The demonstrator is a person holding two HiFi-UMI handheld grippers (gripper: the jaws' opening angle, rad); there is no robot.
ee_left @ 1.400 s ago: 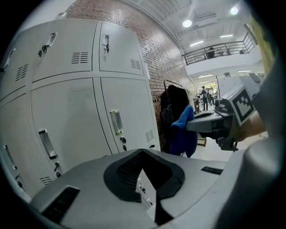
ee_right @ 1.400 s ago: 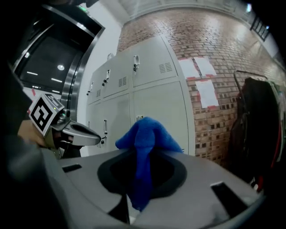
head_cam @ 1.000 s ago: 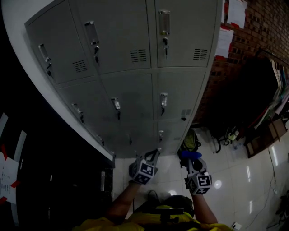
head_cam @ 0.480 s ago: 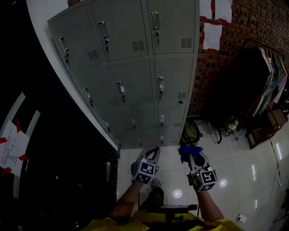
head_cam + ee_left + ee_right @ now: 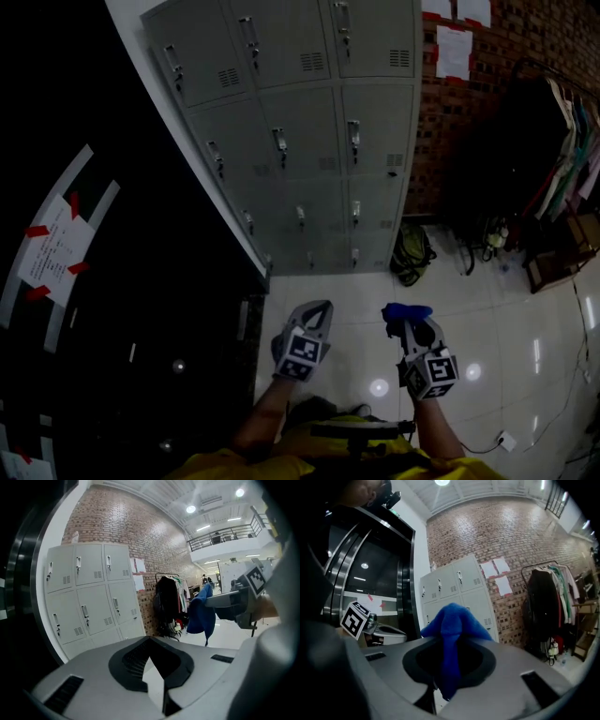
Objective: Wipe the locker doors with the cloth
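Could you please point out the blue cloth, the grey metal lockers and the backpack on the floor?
Blue cloth (image 5: pixel 451 623): right gripper view, on the bunched fold above the jaws.
Grey metal lockers (image 5: pixel 307 122): head view, on a middle-row door.
Olive backpack (image 5: pixel 412 252): head view, on its front.

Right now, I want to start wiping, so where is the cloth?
In the head view the blue cloth is clamped in the right gripper, right of centre, over the floor and short of the lockers.

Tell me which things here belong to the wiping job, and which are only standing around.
For the job: blue cloth, held in the right tongs; grey lockers.
Not part of it: clothes rack; bag; papers on the brick wall.
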